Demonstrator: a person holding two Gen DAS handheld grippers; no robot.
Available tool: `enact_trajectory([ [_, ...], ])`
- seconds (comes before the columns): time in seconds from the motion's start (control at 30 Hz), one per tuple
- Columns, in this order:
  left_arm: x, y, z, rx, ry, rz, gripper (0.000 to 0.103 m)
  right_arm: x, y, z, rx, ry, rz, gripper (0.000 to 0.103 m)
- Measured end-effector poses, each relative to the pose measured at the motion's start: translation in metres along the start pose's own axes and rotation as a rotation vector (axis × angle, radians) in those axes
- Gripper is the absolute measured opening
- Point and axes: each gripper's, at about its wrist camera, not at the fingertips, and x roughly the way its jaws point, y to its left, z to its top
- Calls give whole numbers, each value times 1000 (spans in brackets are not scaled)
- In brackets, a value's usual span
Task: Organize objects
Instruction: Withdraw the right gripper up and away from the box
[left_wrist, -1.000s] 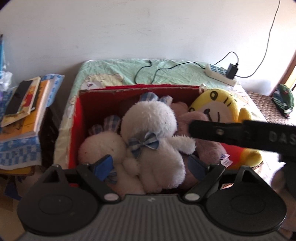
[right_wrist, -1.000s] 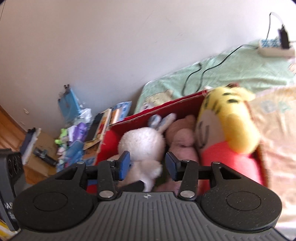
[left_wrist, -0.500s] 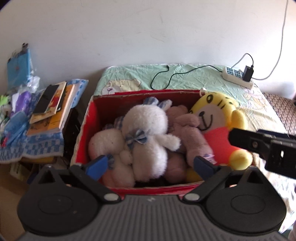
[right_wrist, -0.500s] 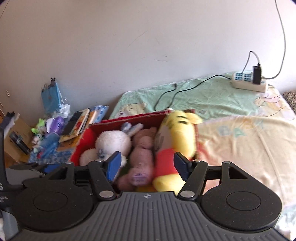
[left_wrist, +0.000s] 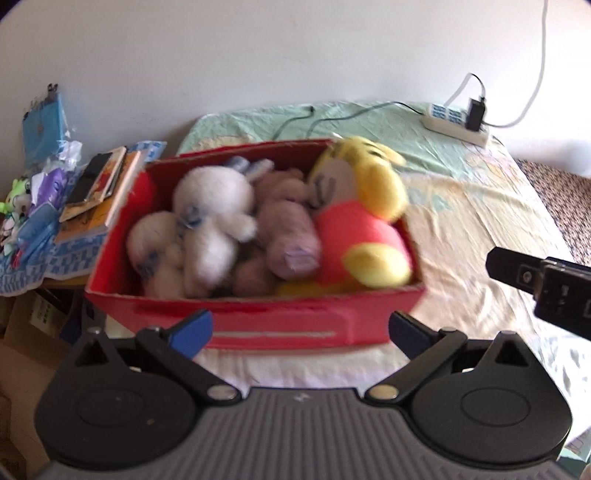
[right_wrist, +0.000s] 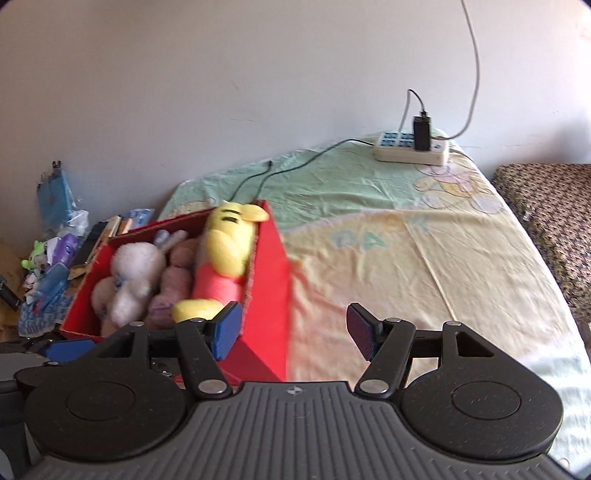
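Note:
A red cardboard box rests on the bed, packed with plush toys. Inside lie a white rabbit, a mauve bear and a yellow tiger in a red shirt. My left gripper hangs open in front of the box's near wall, holding nothing. My right gripper is open and empty too, level with the box's right corner. Its dark body shows at the right edge of the left wrist view.
The bed sheet stretches green and yellow to the right of the box. A white power strip with a black charger and cables lies by the wall. Books and clutter crowd a low stand to the left. A patterned cushion borders the bed's right side.
Both grippers have pulled back and away from the box, so all of it now shows. The right gripper's jaws have spread wider and it has swung to the right.

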Motion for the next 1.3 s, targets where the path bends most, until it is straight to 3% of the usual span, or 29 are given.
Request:
enact_trajectory([
  [0.2, -6, -34, -8, 55, 9, 10, 101, -12, -29, -10, 42, 6, -95, 68],
  [0.47, -6, -76, -14, 121, 32, -44, 101, -24, -61, -25, 101, 17, -207, 72],
  [0.7, -3, -96, -18, 147, 25, -42, 101, -26, -76, -25, 134, 7, -257, 79],
  [1.03, 7, -77, -19, 127, 65, -34, 101, -12, -66, -26, 139, 40, -277, 79],
  [1.3, 11, -36, -9, 132, 65, -48, 101, -1, -27, -23, 132, 43, -288, 79],
])
